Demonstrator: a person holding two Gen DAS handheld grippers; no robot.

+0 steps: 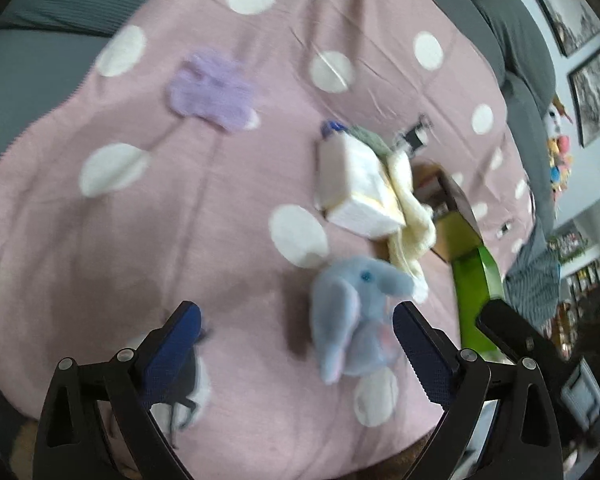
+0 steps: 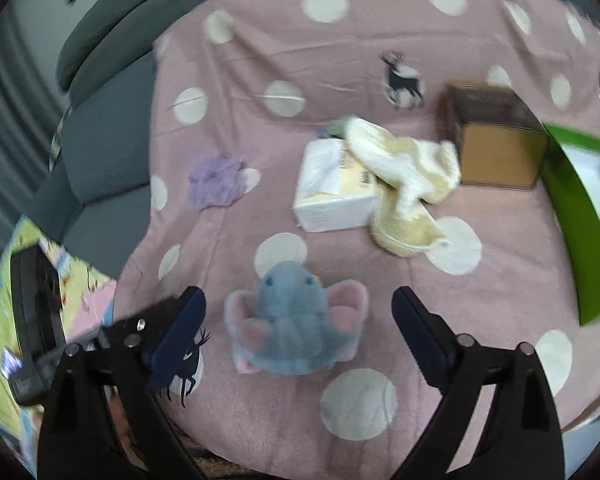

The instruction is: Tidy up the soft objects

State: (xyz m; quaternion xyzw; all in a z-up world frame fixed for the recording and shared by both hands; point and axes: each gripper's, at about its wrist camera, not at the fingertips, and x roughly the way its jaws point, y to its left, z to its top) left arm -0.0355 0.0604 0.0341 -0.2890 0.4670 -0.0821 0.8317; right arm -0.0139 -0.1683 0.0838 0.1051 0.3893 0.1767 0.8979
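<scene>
Both claws stand wide and hold nothing: the right claw point(image 2: 299, 320) has the blue elephant plush point(image 2: 292, 328) squarely between its spread fingers with clear blanket on either side, the pads not touching it, while the left claw point(image 1: 296, 344) has the same elephant point(image 1: 356, 320) off toward its right finger, nearly brushing that pad. The toy lies on the pink spotted blanket point(image 2: 380, 304) near its front edge, just ahead of both claws. From the right it faces the claw head-on, its ears spread sideways across the gap, so its wide axis runs from finger to finger; I judge the right hand the better placed, since it need only go forward and close, where the left would first have to shift sideways. Further back, around the middle of the blanket, a white tissue pack point(image 2: 332, 188) lies with a cream knitted cloth point(image 2: 404, 184) draped over its right end, and something grey-green pokes out behind it, too blurred to name. A lilac fluffy piece point(image 2: 216, 182) lies alone toward the left edge, well apart from the rest. A brown box point(image 2: 496, 148) stands toward the back right, with a green box point(image 2: 580, 216) at the right edge. By count: one elephant, one cream cloth, one lilac piece, one tissue pack, two boxes.
</scene>
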